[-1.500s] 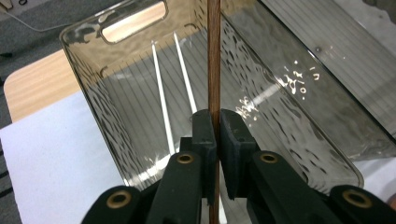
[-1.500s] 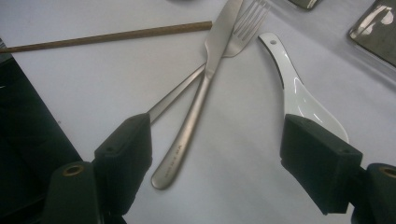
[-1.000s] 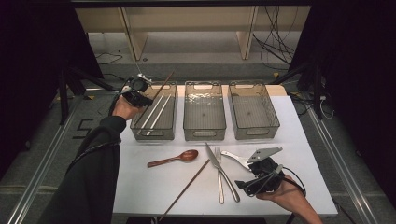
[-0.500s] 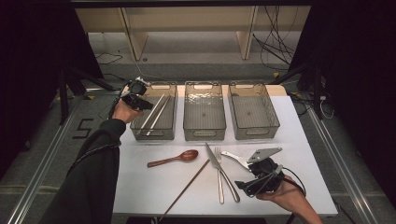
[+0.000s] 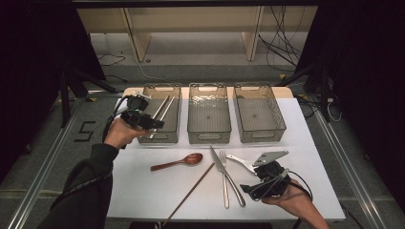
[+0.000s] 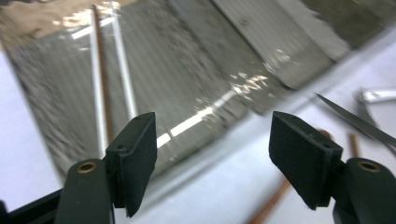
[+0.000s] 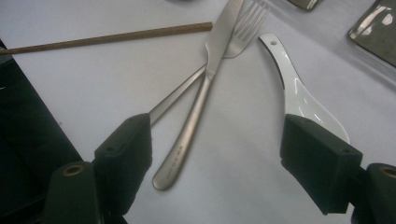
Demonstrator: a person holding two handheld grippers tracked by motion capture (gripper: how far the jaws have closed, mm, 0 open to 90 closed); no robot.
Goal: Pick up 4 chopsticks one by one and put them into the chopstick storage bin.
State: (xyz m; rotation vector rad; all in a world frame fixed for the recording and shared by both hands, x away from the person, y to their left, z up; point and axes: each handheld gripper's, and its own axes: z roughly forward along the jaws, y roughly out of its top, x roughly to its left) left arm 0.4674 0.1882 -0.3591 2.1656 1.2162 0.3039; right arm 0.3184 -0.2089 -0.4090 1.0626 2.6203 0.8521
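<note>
My left gripper (image 5: 154,125) hovers at the near left corner of the left grey bin (image 5: 157,139); its jaws have just been opening and stand open with nothing between them. Silver chopsticks (image 5: 162,109) and a brown chopstick (image 6: 103,88) lie inside that bin (image 6: 196,70). Near the table's front right, my right gripper (image 5: 248,188) rests open. Ahead of its jaws lie a knife (image 7: 205,84) crossed over a fork (image 7: 245,28), a white ceramic spoon (image 7: 303,98) and another brown chopstick (image 7: 112,37). My left gripper's own camera shows its jaws (image 6: 215,158) wide apart.
A middle bin (image 5: 208,136) and a right bin (image 5: 260,136) stand beside the left one along the back of the white table. A wooden spoon (image 5: 176,162) lies centre left, with the loose brown chopstick (image 5: 191,191) running toward the front edge. Cables trail on the floor behind.
My left gripper let go of a brown chopstick, which now lies in the left bin. The hand then drew back toward the bin's near left corner. The right gripper stayed still.
</note>
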